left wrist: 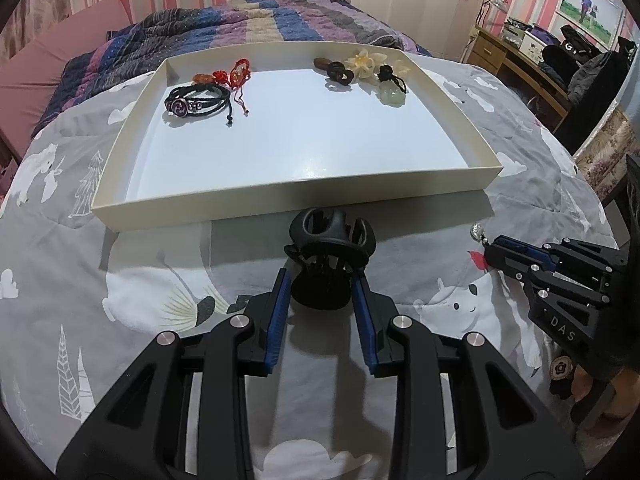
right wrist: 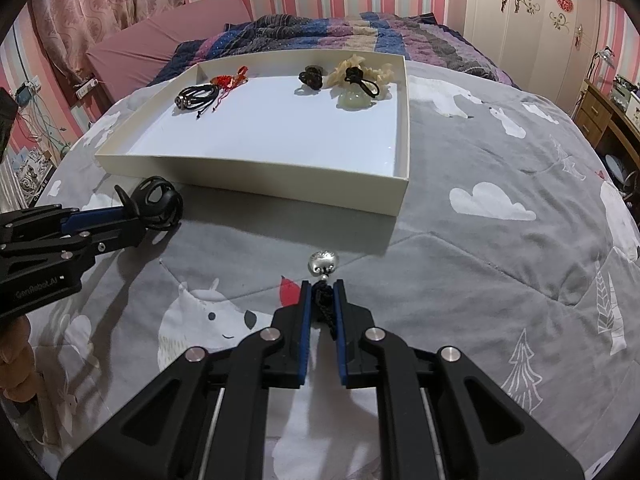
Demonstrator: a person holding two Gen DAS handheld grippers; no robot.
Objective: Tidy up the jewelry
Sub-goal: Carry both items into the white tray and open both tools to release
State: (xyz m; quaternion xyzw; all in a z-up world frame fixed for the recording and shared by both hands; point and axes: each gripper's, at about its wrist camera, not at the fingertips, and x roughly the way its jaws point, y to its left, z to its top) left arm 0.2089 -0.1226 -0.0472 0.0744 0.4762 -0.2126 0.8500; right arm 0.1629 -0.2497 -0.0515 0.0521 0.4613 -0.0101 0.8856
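A shallow white tray (left wrist: 280, 200) (right wrist: 256, 178) lies on the bed. At its far left lie a black cord bracelet (left wrist: 198, 102) (right wrist: 196, 96) and red braided pieces (left wrist: 234, 74) (right wrist: 232, 77). At its far right lie dark knotted pieces (left wrist: 340, 72) (right wrist: 311, 76), cream flower pieces (left wrist: 362, 62) (right wrist: 348, 68) and a pale jade pendant (left wrist: 390, 94) (right wrist: 354, 99). My left gripper (left wrist: 322, 276) (right wrist: 134, 210) is shut on a black hair claw clip (left wrist: 330, 240) (right wrist: 160, 204) just in front of the tray. My right gripper (right wrist: 322, 286) (left wrist: 490, 246) is shut on the black cord of a silver pendant (right wrist: 323, 262) (left wrist: 476, 231) above the quilt.
A grey quilt (right wrist: 480, 248) with white bears, clouds and trees covers the bed. A striped purple and blue blanket (left wrist: 260, 16) lies beyond the tray. A wooden desk (left wrist: 516, 56) with clutter stands at the right, a wardrobe (right wrist: 532, 12) behind.
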